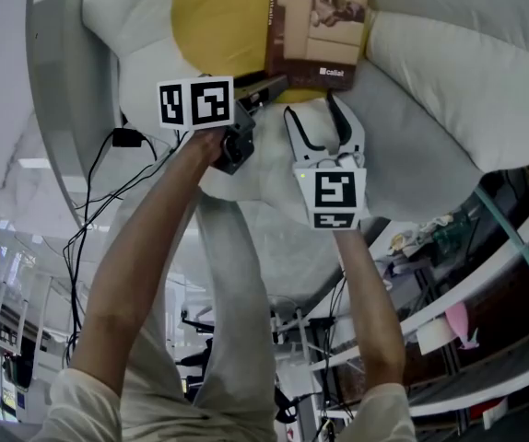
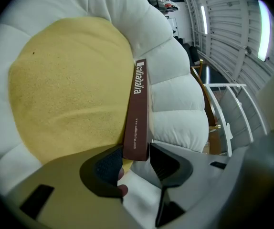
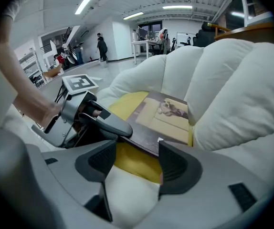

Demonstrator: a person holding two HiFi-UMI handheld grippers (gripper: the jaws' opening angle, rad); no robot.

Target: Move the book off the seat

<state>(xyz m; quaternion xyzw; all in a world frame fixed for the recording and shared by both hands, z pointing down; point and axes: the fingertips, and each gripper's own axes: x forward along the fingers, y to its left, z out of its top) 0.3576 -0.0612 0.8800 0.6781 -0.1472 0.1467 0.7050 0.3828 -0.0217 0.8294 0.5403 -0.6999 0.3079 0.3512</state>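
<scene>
The white padded seat point(image 1: 449, 72) carries a yellow cushion point(image 1: 218, 17) at its middle, where the brown book point(image 1: 320, 26) lies along the cushion's right edge against the padding, its near end between the widely parted jaws of the left claw point(image 2: 134, 156), while the right claw point(image 1: 311, 109) hovers just beside, jaws apart and empty.

The book point(image 1: 318, 26) is dark brown. Its front has a picture of a cream sofa with a dog on it. Its thin side is brown with white letters. The seat point(image 1: 449, 72) is puffy white with a yellow middle. The left claw point(image 2: 136, 149) is grey and black. The right claw point(image 1: 312, 118) is white with black pads. Each claw has a cube point(image 1: 195, 102) with black and white squares.
</scene>
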